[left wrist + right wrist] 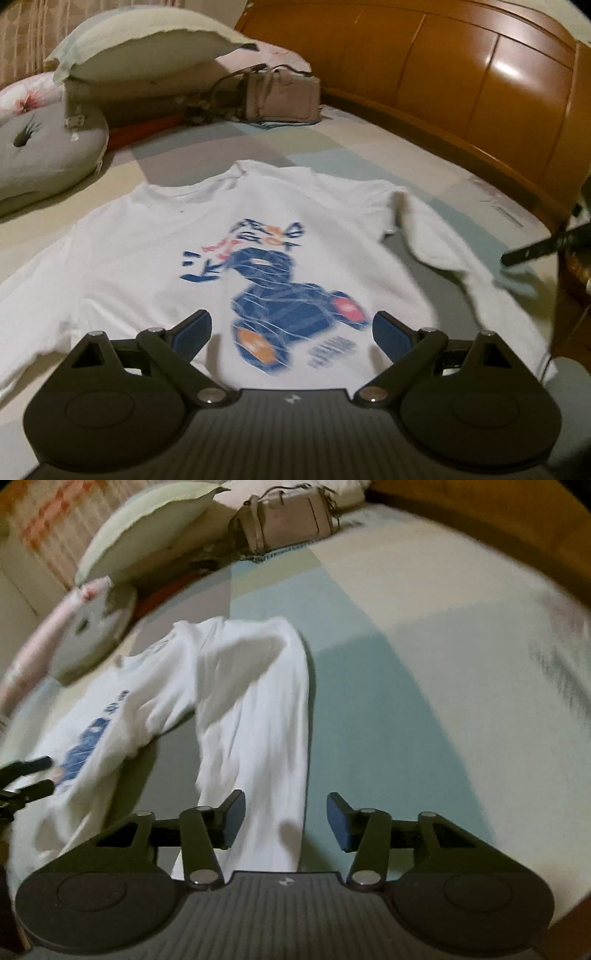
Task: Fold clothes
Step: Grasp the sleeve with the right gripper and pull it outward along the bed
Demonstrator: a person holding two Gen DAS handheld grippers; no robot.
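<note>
A white long-sleeved shirt (155, 236) with a blue and orange print (280, 295) lies spread flat on the bed, collar far from me. My left gripper (291, 332) is open and empty, hovering over the shirt's lower hem. In the right wrist view the shirt's right sleeve (258, 720) stretches towards me across the sheet. My right gripper (286, 819) is open and empty, with the sleeve's cuff end lying between its fingers. The left gripper's fingers (27, 775) show at the left edge there, and a right gripper finger (546, 247) shows at the right of the left wrist view.
The bed sheet (424, 664) has pale blue, grey and cream blocks. Pillows (147, 48) and a round grey cushion (40, 155) sit at the far left. A beige handbag (280, 96) lies at the back. A wooden headboard (461, 74) runs along the right.
</note>
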